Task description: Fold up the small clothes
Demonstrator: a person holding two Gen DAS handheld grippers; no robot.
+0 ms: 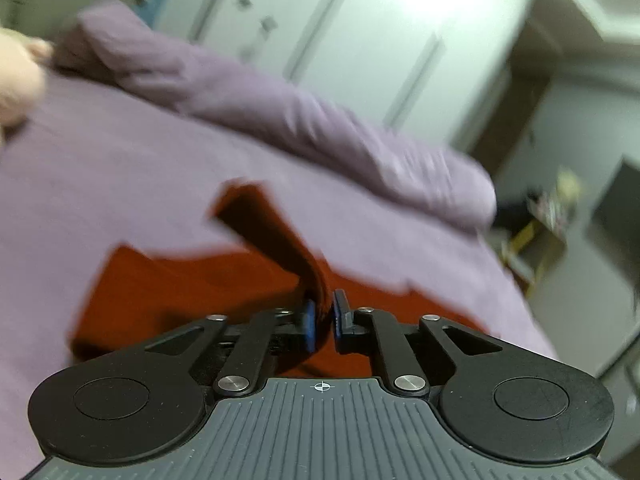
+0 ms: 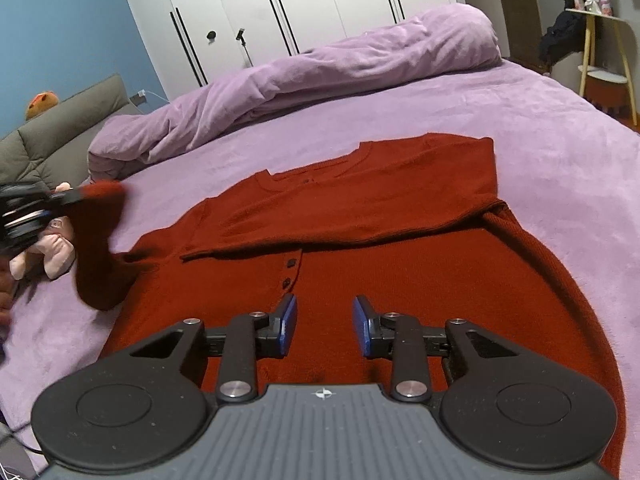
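Observation:
A dark red knit sweater [image 2: 360,208] lies face up on the purple bed [image 2: 560,140], with one sleeve [image 2: 320,236] folded across its chest. My right gripper [image 2: 324,324] hovers open over the sweater's lower front, just below the buttons, with nothing between its fingers. The other sleeve [image 2: 100,240] is lifted off the bed at the left, its cuff pinched in my left gripper [image 2: 76,196]. In the blurred left wrist view, that sleeve [image 1: 272,232] runs out from between the pads of the left gripper [image 1: 325,312], above the rest of the sweater [image 1: 180,280].
A rolled purple duvet [image 2: 320,76] lies across the far side of the bed. Behind it stand white wardrobe doors [image 2: 300,0]. A pink plush toy [image 2: 56,252] and a grey cushion [image 2: 60,128] sit at the left. A small side table [image 2: 600,60] stands at the far right.

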